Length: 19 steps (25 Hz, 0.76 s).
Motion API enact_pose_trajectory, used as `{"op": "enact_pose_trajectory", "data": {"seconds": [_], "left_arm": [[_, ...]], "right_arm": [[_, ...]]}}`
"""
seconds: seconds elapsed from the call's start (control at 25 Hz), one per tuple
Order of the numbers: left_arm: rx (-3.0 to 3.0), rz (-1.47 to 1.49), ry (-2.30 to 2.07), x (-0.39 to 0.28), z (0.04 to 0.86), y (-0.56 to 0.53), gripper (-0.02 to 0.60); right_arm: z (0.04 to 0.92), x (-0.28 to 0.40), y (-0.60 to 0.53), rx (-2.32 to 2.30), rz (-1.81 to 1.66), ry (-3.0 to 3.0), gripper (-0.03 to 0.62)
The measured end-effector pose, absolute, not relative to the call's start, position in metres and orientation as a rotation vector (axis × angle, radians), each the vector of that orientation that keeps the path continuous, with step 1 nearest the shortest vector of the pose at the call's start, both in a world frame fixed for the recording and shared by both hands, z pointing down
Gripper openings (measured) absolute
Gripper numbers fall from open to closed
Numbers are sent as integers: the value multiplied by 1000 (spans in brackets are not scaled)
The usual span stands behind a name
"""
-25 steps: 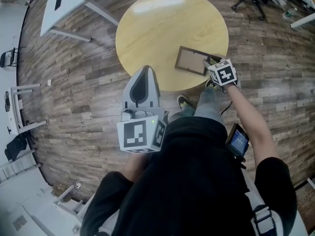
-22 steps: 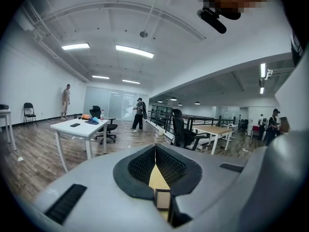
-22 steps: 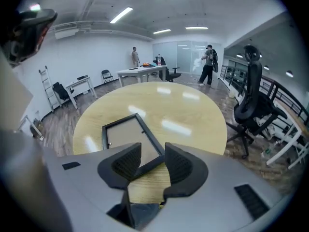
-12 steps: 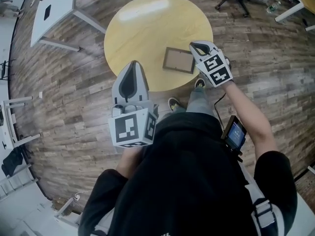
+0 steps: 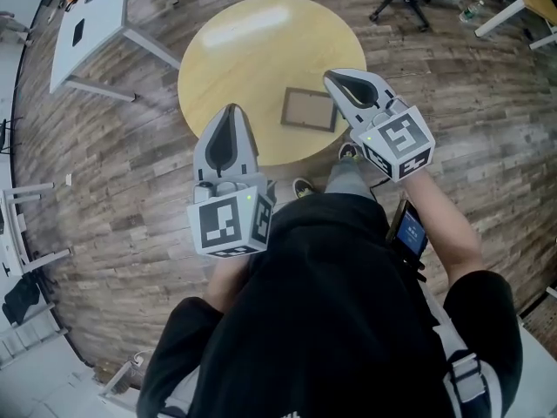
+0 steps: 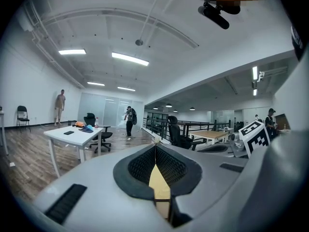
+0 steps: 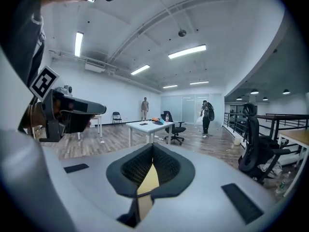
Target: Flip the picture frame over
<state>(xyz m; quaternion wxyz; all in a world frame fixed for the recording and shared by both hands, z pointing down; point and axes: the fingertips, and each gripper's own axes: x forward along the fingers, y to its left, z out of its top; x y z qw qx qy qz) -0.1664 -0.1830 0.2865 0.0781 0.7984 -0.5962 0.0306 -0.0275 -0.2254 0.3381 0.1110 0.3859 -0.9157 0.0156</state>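
Head view showed the picture frame [image 5: 310,110] lying flat on the round table [image 5: 252,50], toward the four o'clock edge of its top. The right gripper [image 5: 331,76] sat at the frame's three o'clock side, and its nose overlapped the frame's right edge in the picture. From this angle it could not be told whether the gripper touched the frame. The left gripper [image 5: 231,110] was at the frame's eight o'clock, well apart from it, over the table's near rim. Which face of the frame was up was hard to make out.

Left gripper view showed its jaws pressed together with nothing between them, and a sliver of yellow tabletop in the gap behind the pads. It looked out level across the room at a white desk [image 6: 75,134], and the frame was not in it.

Right gripper view showed that gripper's jaws closed and empty too. The other gripper was at nine o'clock. Only the head view showed the frame.
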Motion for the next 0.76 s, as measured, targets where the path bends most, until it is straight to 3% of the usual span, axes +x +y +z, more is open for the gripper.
{"op": "enact_pose_trajectory", "data": {"seconds": [0.76], "left_arm": [[2442,70,-1721,-146,288,-185,23]], "right_arm": [[338,-12,-221,1181,42,-2651,18]]}}
